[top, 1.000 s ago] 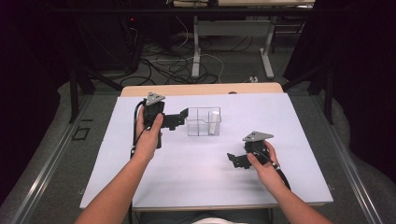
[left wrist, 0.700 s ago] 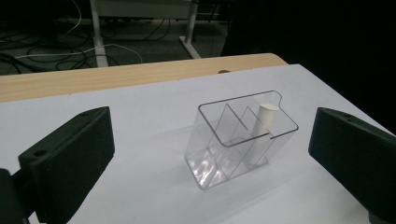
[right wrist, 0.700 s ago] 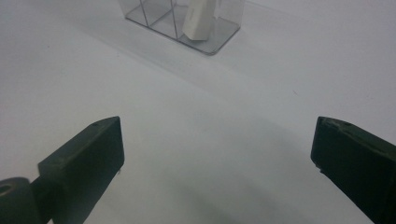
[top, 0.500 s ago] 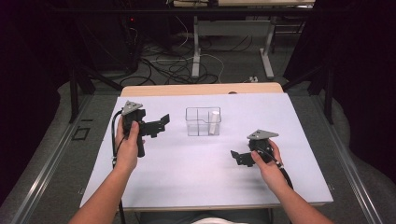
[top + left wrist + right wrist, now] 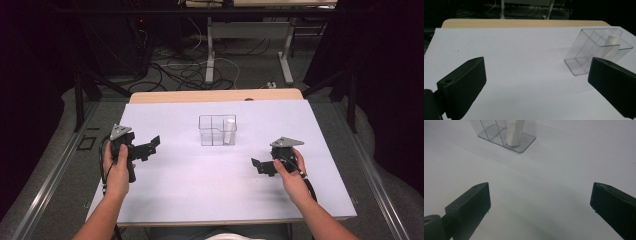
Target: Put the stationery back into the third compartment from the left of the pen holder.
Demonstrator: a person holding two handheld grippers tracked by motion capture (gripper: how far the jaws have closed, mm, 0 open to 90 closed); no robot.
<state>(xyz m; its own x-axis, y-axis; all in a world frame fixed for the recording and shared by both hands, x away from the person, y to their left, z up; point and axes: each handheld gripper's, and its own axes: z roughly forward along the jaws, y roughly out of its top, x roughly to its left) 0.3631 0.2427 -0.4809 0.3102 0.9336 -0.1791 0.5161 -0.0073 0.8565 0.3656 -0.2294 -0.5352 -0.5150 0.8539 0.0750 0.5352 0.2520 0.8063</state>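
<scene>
Item: clear divided box (image 5: 217,130), set on the white-covered counter (image 5: 200,200) toward the middle of its far edge, well apart from both claws. A white cylindrical piece (image 5: 229,131) is stood in its right-hand compartment, leaning slightly; the remaining compartments appear empty.

Left claw (image 5: 150,146): held near the counter's left edge, jaws spread wide, nothing gripped. In the left gripper view the box (image 5: 596,52) is seen beyond and partly behind the right-hand jaw.

Right claw (image 5: 260,166): held nearer the counter's right edge and near side, jaws likewise spread wide, nothing gripped. In the right gripper view the box (image 5: 524,141) and the white piece (image 5: 515,132) are seen ahead, at the top of the frame.

Risks, as judged: the box looks light and thin-walled, so it could be slid or tipped by a jaw meeting its wall on approach. The white piece could be knocked over inside the compartment, or squeezed askew and dropped, if gripped off-centre. The clear walls may be misjudged, being hard to see against the white cover.

Markings: no brand, label or writing can be read on the box, the piece or the claws.
</scene>
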